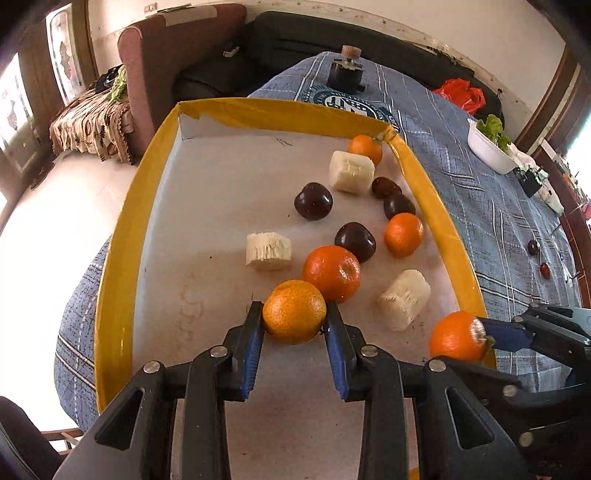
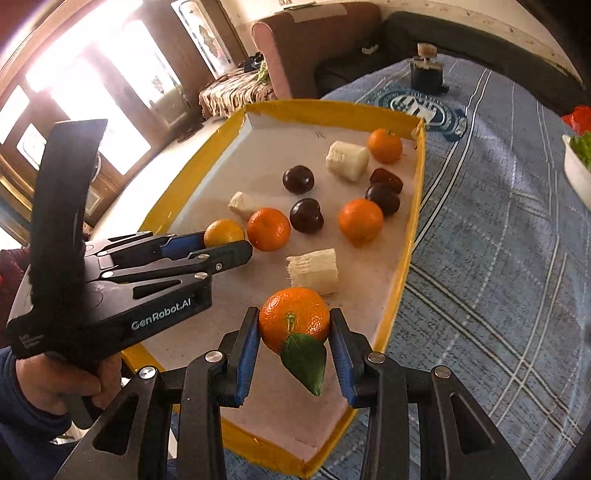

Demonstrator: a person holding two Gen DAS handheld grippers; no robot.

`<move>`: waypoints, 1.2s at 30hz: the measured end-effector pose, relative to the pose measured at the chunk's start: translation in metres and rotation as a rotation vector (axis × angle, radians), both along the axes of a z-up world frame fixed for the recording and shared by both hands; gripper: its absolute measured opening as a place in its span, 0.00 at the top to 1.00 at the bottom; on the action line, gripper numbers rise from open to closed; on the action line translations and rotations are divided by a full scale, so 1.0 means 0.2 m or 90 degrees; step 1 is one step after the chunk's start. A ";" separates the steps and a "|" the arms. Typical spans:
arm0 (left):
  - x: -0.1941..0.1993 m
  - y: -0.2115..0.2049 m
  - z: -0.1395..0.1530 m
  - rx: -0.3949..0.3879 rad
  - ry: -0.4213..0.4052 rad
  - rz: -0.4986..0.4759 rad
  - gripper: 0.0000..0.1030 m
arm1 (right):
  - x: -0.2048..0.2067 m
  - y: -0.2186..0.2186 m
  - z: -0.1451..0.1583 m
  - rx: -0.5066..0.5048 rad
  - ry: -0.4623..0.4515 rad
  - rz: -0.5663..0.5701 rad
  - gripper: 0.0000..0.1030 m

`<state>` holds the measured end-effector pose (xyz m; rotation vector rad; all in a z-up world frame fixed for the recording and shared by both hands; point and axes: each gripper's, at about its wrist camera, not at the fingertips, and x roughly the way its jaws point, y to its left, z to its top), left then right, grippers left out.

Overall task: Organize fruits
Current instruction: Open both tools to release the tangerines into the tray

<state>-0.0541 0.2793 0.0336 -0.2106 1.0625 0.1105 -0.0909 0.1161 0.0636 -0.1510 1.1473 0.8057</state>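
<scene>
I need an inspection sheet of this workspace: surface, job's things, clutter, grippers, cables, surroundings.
Surface: blue checked cloth with a yellow-rimmed tray.
Job's things: oranges, dark plums and white cut pieces loose in the tray.
Clutter: white bowl of greens, dark bottle, red bag.
Grippers: left hand-held gripper shut on pale orange; right hand-held gripper shut on leafy orange.
Cables: nothing seen.
Surroundings: brown armchair, dark sofa.

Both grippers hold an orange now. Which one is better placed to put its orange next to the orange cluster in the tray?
Left, probably. Its pale orange already sits beside the loose darker orange; the right gripper holds the leafed orange near the tray's edge.
</scene>
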 end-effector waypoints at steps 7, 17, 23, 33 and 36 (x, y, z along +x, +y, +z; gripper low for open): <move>0.02 -0.01 0.00 0.014 -0.002 -0.007 0.70 | 0.03 0.03 -0.06 -0.014 0.010 -0.006 0.59; 0.01 0.00 0.01 0.020 -0.006 0.001 0.61 | 0.00 0.03 -0.06 -0.016 0.005 -0.002 0.59; -0.01 -0.01 0.03 0.025 -0.010 0.003 0.54 | -0.03 0.01 -0.03 -0.011 -0.004 0.001 0.59; -0.05 -0.04 0.07 0.031 -0.024 0.021 0.47 | -0.08 -0.09 0.04 0.014 -0.025 -0.010 0.57; -0.06 -0.07 0.09 0.035 -0.030 0.020 0.46 | -0.10 -0.13 0.05 0.017 -0.029 -0.015 0.57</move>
